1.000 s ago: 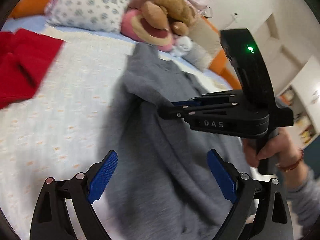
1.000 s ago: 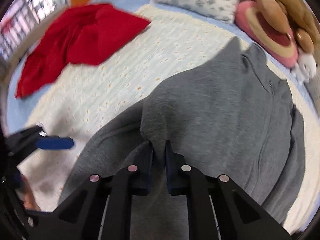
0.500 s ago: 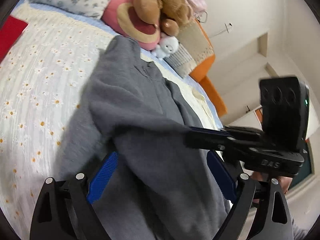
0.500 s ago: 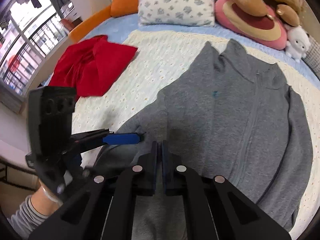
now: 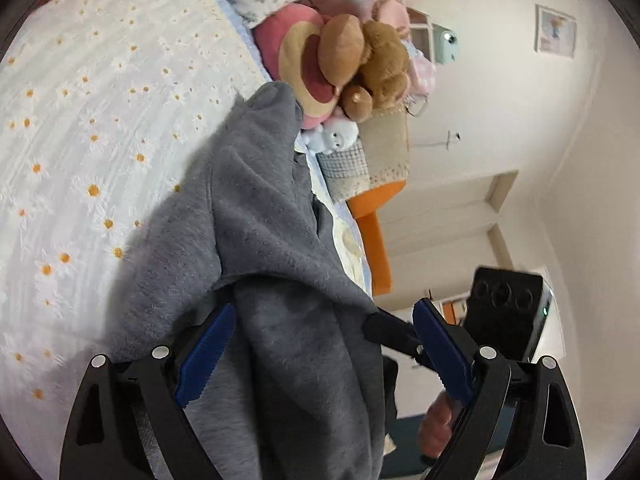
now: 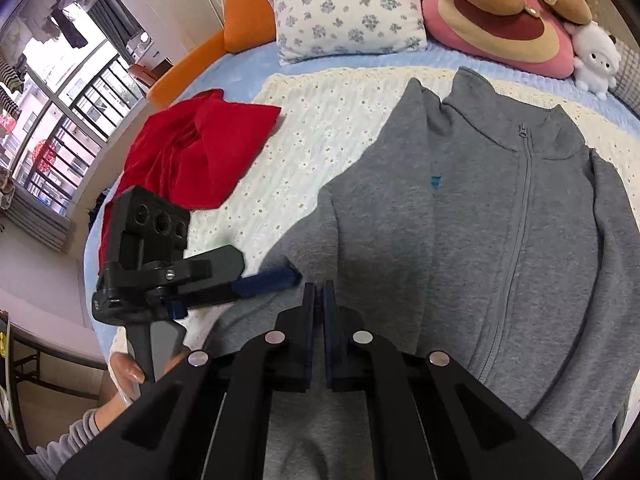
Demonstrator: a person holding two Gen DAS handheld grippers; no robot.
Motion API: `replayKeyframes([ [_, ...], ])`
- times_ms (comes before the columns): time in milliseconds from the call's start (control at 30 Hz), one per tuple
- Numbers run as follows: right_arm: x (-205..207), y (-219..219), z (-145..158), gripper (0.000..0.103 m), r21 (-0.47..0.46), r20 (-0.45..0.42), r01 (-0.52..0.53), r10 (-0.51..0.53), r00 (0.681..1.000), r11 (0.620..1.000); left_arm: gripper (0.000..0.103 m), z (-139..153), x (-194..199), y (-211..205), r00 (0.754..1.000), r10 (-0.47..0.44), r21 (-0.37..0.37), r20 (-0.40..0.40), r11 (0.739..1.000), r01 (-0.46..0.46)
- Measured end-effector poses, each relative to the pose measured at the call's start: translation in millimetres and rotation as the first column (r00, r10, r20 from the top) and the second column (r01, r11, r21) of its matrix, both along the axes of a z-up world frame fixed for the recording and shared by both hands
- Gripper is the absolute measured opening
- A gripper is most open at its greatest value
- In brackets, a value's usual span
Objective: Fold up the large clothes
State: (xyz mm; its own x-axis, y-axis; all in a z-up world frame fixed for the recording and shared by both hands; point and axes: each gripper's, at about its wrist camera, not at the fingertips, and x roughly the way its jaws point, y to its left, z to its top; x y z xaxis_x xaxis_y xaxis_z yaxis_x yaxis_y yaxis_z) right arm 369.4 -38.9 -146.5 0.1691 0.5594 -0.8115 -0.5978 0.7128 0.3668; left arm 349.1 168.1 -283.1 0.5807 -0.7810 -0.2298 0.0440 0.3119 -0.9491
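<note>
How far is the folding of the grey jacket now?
Done: grey jacket lies spread on the bed, zipped. In hand: right claw pinches its sleeve edge; left claw is open around the fabric. Left: all folds; the red garment is untouched.

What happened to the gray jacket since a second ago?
The right hand-held gripper, still pinched shut on the gray jacket, has pulled its sleeve edge up and in over the body. The left hand-held gripper, still open, has moved in so the cloth now hangs between its blue pads. The red garment, pillow and plush toys stayed put.
</note>
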Motion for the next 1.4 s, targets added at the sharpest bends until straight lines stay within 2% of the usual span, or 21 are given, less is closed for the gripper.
replayKeyframes([
  [67, -0.9, 0.1, 2.0, 0.005, 0.006, 0.002, -0.003, 0.003, 1.000, 1.000, 0.092, -2.0, 2.3, 1.7, 0.998, 0.056, -0.014, -0.026, 0.998, -0.056],
  [167, -3.6, 1.3, 4.4, 0.005, 0.003, 0.020, -0.004, 0.004, 1.000, 1.000, 0.092, -10.8, -1.4, 5.5, 0.990, 0.118, -0.118, -0.082, 0.985, -0.127],
  [200, -3.8, 1.4, 4.5, 0.005, 0.004, 0.024, -0.002, 0.002, 1.000, 1.000, 0.092, -8.1, -3.1, 4.1, 0.989, 0.122, -0.125, -0.080, 0.983, -0.131],
  [300, -1.6, -0.4, 4.1, 0.005, 0.014, 0.020, 0.003, -0.003, 1.000, 1.000, 0.092, 8.0, -9.2, -8.2, 0.989, 0.129, -0.049, -0.071, 0.990, -0.132],
  [400, -0.8, -3.8, 5.3, 0.005, 0.014, 0.025, 0.007, -0.007, 1.000, 1.000, 0.092, 14.6, -17.0, -18.2, 0.984, 0.149, 0.036, -0.102, 0.989, -0.146],
  [467, -1.8, -5.8, 6.1, 0.005, 0.019, 0.023, 0.008, -0.008, 1.000, 1.000, 0.092, 21.7, -14.5, -25.2, 0.981, 0.174, 0.145, -0.090, 0.976, -0.160],
  [633, -4.6, -7.6, 5.5, 0.005, 0.019, 0.026, 0.003, -0.003, 1.000, 1.000, 0.092, 7.7, 6.3, -24.0, 0.973, 0.194, 0.179, -0.126, 0.969, -0.170],
  [800, -8.3, -7.0, 1.7, 0.005, 0.030, 0.014, -0.006, 0.005, 1.000, 1.000, 0.091, 17.3, 15.7, -8.7, 0.962, 0.258, 0.304, -0.086, 0.927, -0.222],
  [867, -10.4, -5.9, -0.9, 0.005, 0.034, 0.008, -0.016, 0.016, 1.000, 0.999, 0.091, 17.3, 13.2, 7.0, 0.956, 0.279, 0.288, -0.088, 0.926, -0.244],
  [933, -13.1, -2.8, -2.8, 0.005, 0.041, 0.004, -0.027, 0.027, 1.000, 0.999, 0.090, 13.5, 9.1, 30.9, 0.940, 0.322, 0.275, -0.110, 0.919, -0.283],
  [1033, -18.5, 7.0, -6.1, 0.007, 0.034, 0.004, -0.058, 0.058, 0.998, 0.998, 0.090, 12.5, 4.3, 59.4, 0.921, 0.378, 0.313, -0.100, 0.890, -0.331],
  [1167, -26.5, 22.6, -13.6, 0.007, 0.007, 0.021, -0.088, 0.088, 0.996, 0.996, 0.090, 6.5, 4.9, 77.3, 0.913, 0.389, 0.332, -0.126, 0.883, -0.331],
  [1300, -33.9, 35.9, -24.2, 0.007, -0.025, 0.031, -0.113, 0.114, 0.993, 0.993, 0.090, 17.5, -0.9, 78.3, 0.923, 0.373, 0.333, -0.091, 0.885, -0.325],
  [1400, -49.8, 52.5, -41.8, 0.007, -0.064, 0.027, -0.160, 0.162, 0.986, 0.985, 0.090, 40.2, 0.5, 63.0, 0.953, 0.301, 0.318, -0.035, 0.907, -0.275],
])
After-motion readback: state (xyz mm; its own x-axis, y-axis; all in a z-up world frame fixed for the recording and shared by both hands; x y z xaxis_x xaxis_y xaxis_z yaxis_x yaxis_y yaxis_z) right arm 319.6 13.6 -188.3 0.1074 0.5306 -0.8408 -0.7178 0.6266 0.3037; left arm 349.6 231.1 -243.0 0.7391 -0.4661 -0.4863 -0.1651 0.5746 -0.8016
